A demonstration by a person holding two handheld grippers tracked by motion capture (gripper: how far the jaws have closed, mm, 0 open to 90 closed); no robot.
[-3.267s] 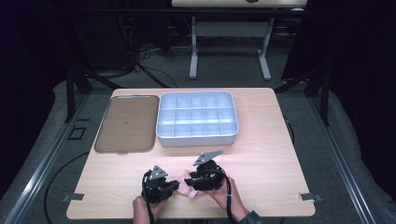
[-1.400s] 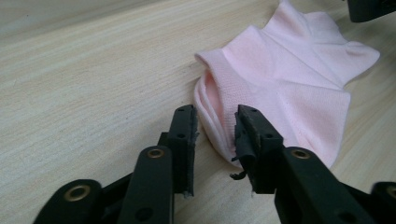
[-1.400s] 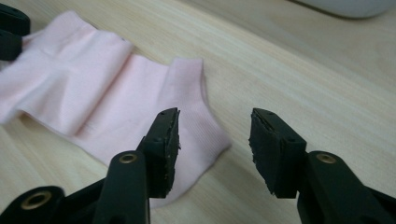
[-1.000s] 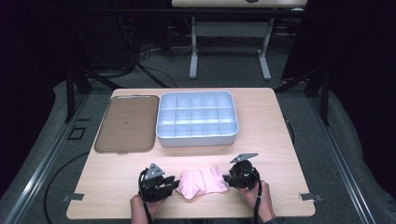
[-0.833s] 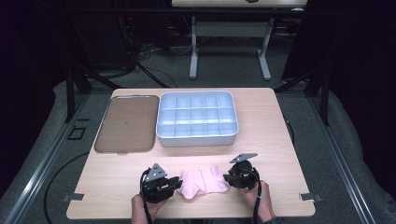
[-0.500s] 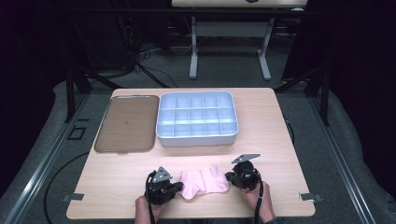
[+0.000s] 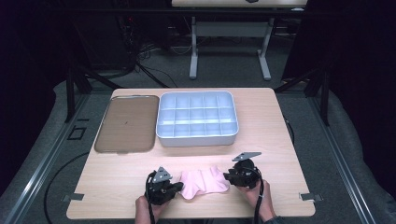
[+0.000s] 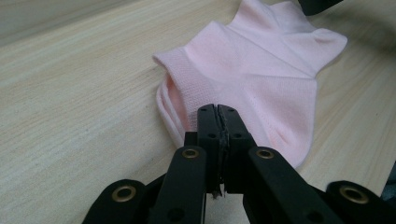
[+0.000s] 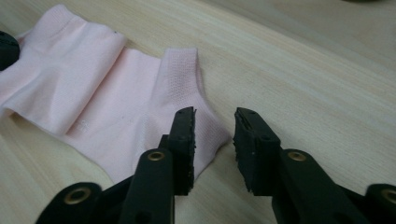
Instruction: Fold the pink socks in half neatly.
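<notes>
Left hand-held gripper (image 8: 218, 112): jaws pressed together with no gap, tips at the near edge of the pink sock (image 8: 261, 79); whether any fabric is pinched between them cannot be told. In the high view it sits at the sock's left end (image 7: 173, 188).
Right hand-held gripper (image 9: 215, 126): jaws parted by a narrow gap, holding nothing; one jaw lies over the sock's corner, the other over bare wood just beside it. In the high view it sits at the sock's right end (image 7: 229, 176).
Pink sock (image 7: 204, 182): lies flat and slightly rumpled on the counter (image 7: 275, 126), near its front edge, between the two grippers; a ribbed cuff band shows in both gripper views (image 9: 180, 74).
Hands: one grips each tool from the front edge of the counter, left (image 7: 148, 206) and right (image 7: 259, 198).
Compartment tray (image 7: 196, 118): pale, divided into many cells, at the counter's middle rear, well apart from the sock.
Brown lid (image 7: 126, 123): flat, just left of the compartment tray.
</notes>
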